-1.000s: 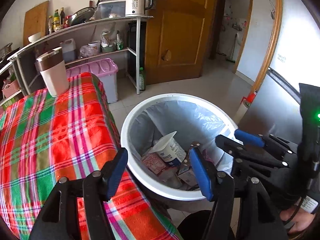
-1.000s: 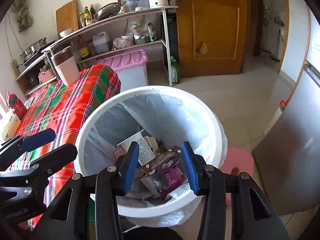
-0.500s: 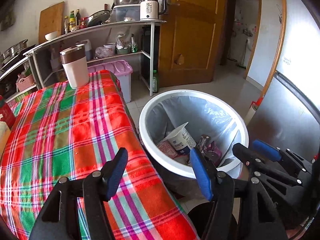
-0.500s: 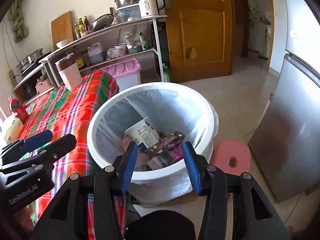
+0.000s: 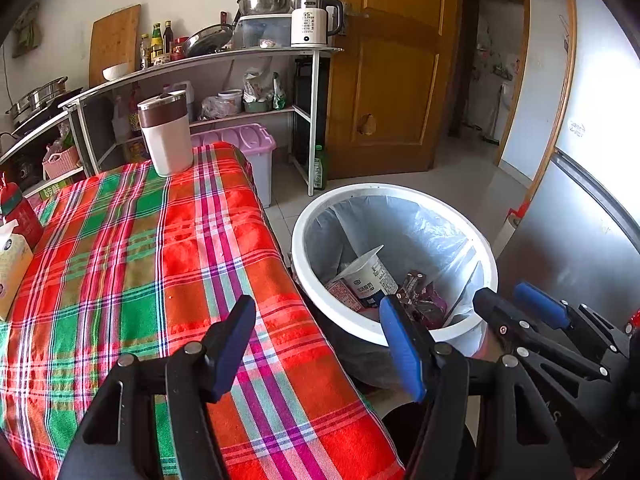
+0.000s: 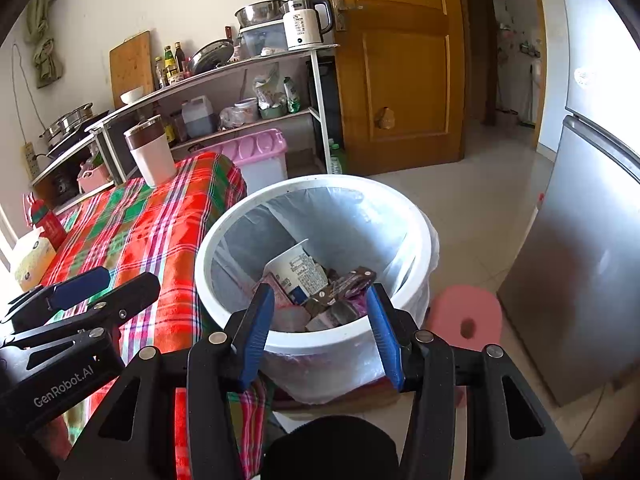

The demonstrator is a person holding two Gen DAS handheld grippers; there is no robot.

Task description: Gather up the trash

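Note:
A white trash bin (image 5: pixel 400 194) with a plastic liner stands on the floor beside the table; it also shows in the right wrist view (image 6: pixel 320 184). Inside lie a white yogurt cup (image 5: pixel 368 276), also in the right wrist view (image 6: pixel 298 268), and purple and brown wrappers (image 6: pixel 352 284). My left gripper (image 5: pixel 318 344) is open and empty over the table's right edge. My right gripper (image 6: pixel 320 328) is open and empty, just in front of the bin's near rim.
The table has a red and green plaid cloth (image 5: pixel 132 248). A white and brown tumbler (image 5: pixel 166 136) stands at its far end, cartons (image 5: pixel 12 248) at its left. A shelf rack (image 5: pixel 224 60), pink-lidded box (image 5: pixel 248 148), fridge (image 6: pixel 592 260) and pink stool (image 6: pixel 464 320) surround the bin.
Both grippers have pulled back and up from over the bin, the left one toward the table. Both stay open and empty. The trash lies in the bin as before.

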